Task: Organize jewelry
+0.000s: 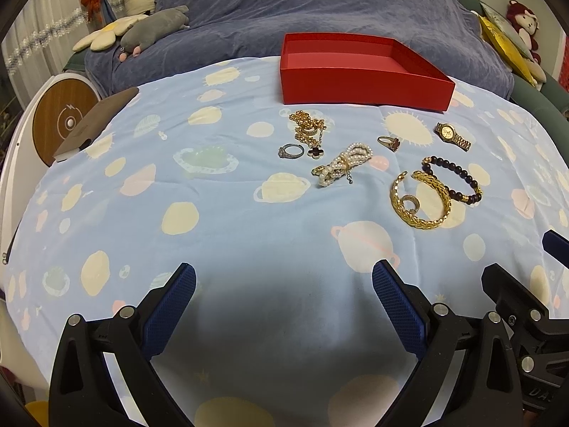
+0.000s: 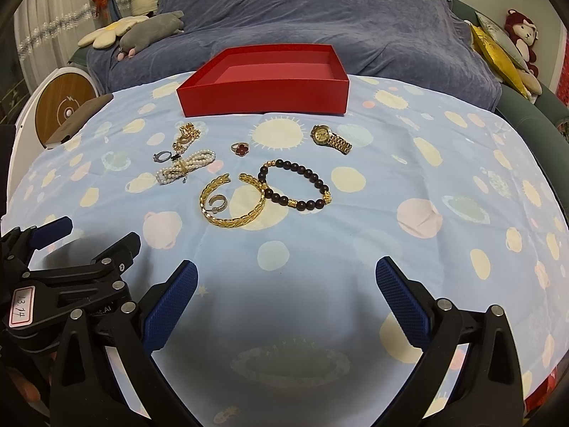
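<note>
The jewelry lies loose on a pale blue cloth (image 2: 409,163) printed with planets and suns. At its centre, in the right wrist view, a gold cuff bangle (image 2: 234,202) rests flat with a small silver hoop (image 2: 217,203) inside its ring. Touching the bangle at its 3 o'clock is a dark bead bracelet (image 2: 295,185) with gold spacers. At 12 o'clock from the bangle sits a gold ring with a red clover (image 2: 240,149); at 2 o'clock, well apart, a gold watch (image 2: 330,137) lies on its side. Toward 10 o'clock a pearl strand (image 2: 185,167) is bundled, with a silver ring (image 2: 162,156) just beside it and a tangled gold chain (image 2: 186,136) behind both.

Farther back, at 12 o'clock, an open red box (image 2: 263,82) stands on the cloth, with nothing visible inside. Behind it spreads a grey-blue blanket (image 2: 320,10), with plush toys at 10 and 2 o'clock.

The right gripper (image 2: 286,274) hovers at 6 o'clock with its tongs spread wide, holding nothing. The left gripper (image 1: 283,277) is likewise wide apart and empty, just beside the right one.
</note>
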`<act>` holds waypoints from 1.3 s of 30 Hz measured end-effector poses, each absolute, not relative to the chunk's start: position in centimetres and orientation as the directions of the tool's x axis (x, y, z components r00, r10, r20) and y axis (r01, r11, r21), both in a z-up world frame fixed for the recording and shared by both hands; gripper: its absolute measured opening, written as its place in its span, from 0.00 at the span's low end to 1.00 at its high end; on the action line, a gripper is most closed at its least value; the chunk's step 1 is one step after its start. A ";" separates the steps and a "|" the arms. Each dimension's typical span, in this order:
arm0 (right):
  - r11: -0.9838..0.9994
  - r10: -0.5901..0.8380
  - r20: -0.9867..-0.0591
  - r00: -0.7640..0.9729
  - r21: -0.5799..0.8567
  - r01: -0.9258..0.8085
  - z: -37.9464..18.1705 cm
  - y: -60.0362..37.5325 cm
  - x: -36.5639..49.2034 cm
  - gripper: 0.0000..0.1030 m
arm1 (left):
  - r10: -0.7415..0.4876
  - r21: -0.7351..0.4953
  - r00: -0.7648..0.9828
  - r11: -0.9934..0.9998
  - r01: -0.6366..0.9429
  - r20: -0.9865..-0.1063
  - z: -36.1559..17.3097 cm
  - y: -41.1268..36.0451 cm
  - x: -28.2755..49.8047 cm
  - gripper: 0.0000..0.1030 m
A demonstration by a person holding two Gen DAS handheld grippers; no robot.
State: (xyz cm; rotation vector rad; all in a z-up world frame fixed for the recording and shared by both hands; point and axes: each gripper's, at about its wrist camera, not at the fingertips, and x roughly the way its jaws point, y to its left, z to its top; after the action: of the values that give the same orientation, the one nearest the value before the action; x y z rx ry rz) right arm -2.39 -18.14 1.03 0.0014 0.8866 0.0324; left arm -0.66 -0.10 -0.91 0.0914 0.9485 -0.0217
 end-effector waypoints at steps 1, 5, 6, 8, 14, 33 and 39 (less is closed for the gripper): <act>0.999 0.029 -0.775 0.631 0.015 -0.028 1.0 -18.1 -2.4 0.95 | 0.021 0.069 0.583 0.996 0.059 -0.812 -0.9 -0.1 -0.7 0.94; 0.999 0.030 -0.776 0.630 0.016 -0.028 1.0 -18.1 -2.4 0.95 | 0.021 0.067 0.582 0.996 0.059 -0.813 -1.0 0.0 -0.6 0.94; 0.999 0.031 -0.776 0.630 0.017 -0.028 1.0 -18.1 -2.4 0.95 | 0.020 0.067 0.581 0.996 0.059 -0.814 -1.0 0.0 -0.6 0.94; 0.999 0.032 -0.776 0.630 0.018 -0.028 1.0 -18.1 -2.4 0.95 | 0.019 0.065 0.579 0.996 0.059 -0.815 -1.1 0.1 -0.6 0.94; 0.999 0.045 -0.775 0.631 0.021 -0.044 1.2 -17.7 -1.9 0.95 | 0.007 0.051 0.569 0.997 0.062 -0.822 -1.0 0.4 -0.3 0.94; 0.997 0.061 -0.760 0.647 0.023 -0.067 3.6 -22.4 10.1 0.83 | -0.111 -0.030 0.558 0.988 0.151 -0.822 1.6 1.7 7.3 0.94; 0.996 0.071 -0.810 0.582 0.023 -0.090 1.0 -22.5 12.6 0.72 | -0.195 -0.087 0.514 0.970 0.227 -0.836 -0.3 0.3 8.3 0.94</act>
State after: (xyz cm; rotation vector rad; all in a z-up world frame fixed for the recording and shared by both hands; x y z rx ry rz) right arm 12.60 -22.47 1.01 -0.0207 0.9445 0.0940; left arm 8.32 0.30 -0.29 0.0343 0.9999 -0.2536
